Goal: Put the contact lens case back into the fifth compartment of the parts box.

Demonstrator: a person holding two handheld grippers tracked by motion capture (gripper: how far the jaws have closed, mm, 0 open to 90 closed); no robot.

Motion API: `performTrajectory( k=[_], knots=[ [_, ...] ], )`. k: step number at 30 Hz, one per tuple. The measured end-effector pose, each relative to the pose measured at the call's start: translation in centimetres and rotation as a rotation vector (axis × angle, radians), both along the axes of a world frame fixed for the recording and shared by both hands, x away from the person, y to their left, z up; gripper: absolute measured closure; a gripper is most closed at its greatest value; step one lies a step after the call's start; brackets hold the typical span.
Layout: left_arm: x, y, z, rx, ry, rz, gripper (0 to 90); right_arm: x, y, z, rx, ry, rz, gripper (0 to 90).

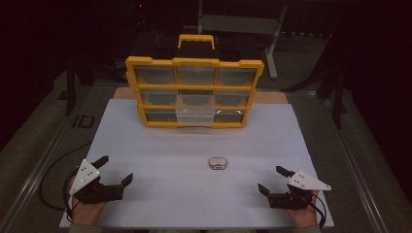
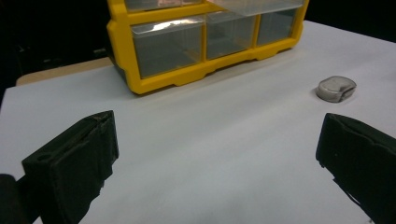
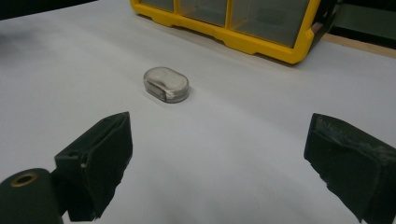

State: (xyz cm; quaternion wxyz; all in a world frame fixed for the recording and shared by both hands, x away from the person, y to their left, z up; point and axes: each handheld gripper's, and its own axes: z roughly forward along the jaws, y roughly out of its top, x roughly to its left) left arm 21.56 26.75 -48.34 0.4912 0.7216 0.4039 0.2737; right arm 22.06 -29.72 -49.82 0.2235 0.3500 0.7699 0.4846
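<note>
On white sheet (image 1: 160, 160) | both grippers wide apart | metal case (image 1: 218, 163) between, unobstructed

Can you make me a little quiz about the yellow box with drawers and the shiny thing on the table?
1. True or false: the small rounded silver metal case sits inside a drawer.
2. Which drawer of the yellow plastic drawer organizer is pulled out? A top left, B bottom middle, C bottom right.
3. Fill in: both the left tool and the right tool are ____.

Key: 1 false, it lies on the white table. 2 B. 3 open.
</note>
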Motion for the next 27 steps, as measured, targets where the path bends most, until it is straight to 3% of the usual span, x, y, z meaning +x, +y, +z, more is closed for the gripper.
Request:
performTrajectory(
  k=[16, 19, 21, 23, 27],
  knots=[
    [0.2, 0.4, -0.6, -0.009, 0.008, 0.004, 0.0, 0.5, -0.2, 0.4, 0.017, 0.046, -0.004, 7.3],
    [0.2, 0.4, -0.5, -0.007, -0.002, 0.015, 0.0, 0.7, -0.6, 0.9, 0.062, 0.06, -0.015, 7.3],
    [0.3, 0.4, -0.5, 0.0, -0.005, 0.023, 0.0, 0.8, -0.8, 1.5, 0.063, 0.057, -0.024, 7.3],
    [0.5, 0.3, -0.7, 0.004, 0.004, 0.021, 0.0, 0.9, -0.8, 2.2, 0.015, 0.054, -0.025, 7.4],
    [0.5, 0.2, -0.9, 0.0, 0.01, 0.007, 0.0, 1.4, -0.6, 3.0, -0.003, 0.069, -0.011, 7.4]
  ],
)
